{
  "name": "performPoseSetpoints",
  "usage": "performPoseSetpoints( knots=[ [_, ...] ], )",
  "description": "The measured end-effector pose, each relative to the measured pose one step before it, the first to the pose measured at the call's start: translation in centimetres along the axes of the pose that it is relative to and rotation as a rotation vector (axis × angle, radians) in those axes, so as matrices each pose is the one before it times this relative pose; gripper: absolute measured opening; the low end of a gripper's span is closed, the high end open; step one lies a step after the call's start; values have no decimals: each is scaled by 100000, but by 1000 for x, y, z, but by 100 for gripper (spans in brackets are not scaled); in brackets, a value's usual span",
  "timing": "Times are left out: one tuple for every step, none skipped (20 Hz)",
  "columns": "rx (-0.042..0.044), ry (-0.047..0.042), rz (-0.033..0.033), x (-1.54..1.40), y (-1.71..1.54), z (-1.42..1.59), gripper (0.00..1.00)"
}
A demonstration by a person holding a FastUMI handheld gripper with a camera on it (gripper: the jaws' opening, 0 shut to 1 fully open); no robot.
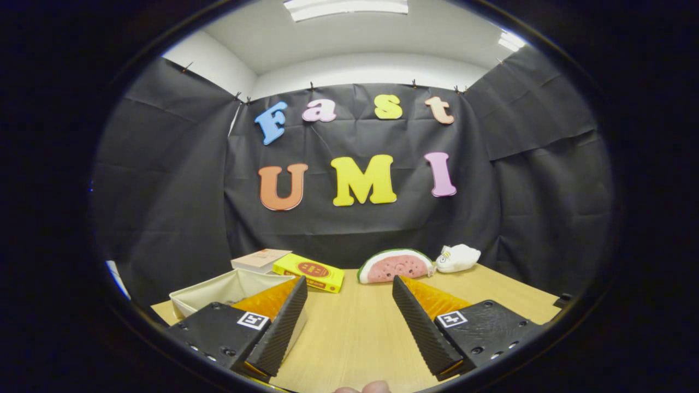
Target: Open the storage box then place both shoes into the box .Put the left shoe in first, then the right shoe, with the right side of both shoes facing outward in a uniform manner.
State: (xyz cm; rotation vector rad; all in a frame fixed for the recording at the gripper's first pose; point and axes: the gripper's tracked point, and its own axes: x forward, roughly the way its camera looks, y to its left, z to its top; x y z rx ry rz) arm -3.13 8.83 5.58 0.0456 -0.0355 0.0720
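My gripper (349,286) is held above a wooden table (349,333), its two fingers spread wide with only bare tabletop between them. A cream fabric storage box (218,289) with an open top sits on the table just behind and beside the left finger (284,327), which covers its near corner. A fingertip of a person's hand (366,387) peeks in below the fingers.
Beyond the fingers, near the back wall, lie a yellow box (309,271) and a beige book (261,259) beside the storage box. A watermelon-slice plush (394,266) and a small white plush (457,257) rest at the back right. The table's right edge (546,305) runs past the right finger.
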Motion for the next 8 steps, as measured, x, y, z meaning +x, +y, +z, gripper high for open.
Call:
performPoseSetpoints(
  knots=[
    [-99, 25, -151, 9, -33, 89, 95],
    [64, -22, -199, -98, -47, 103, 95],
    [321, 70, -121, 15, -1, 42, 95],
    [273, 8, -186, 34, 20, 36, 95],
    [-27, -4, -410, 72, -82, 40, 95],
    [42, 37, -216, -67, -50, 11, 95],
    [91, 96, 16, 53, 53, 21, 95],
    [37, 205, 105, 144, 118, -73, 95]
  ],
)
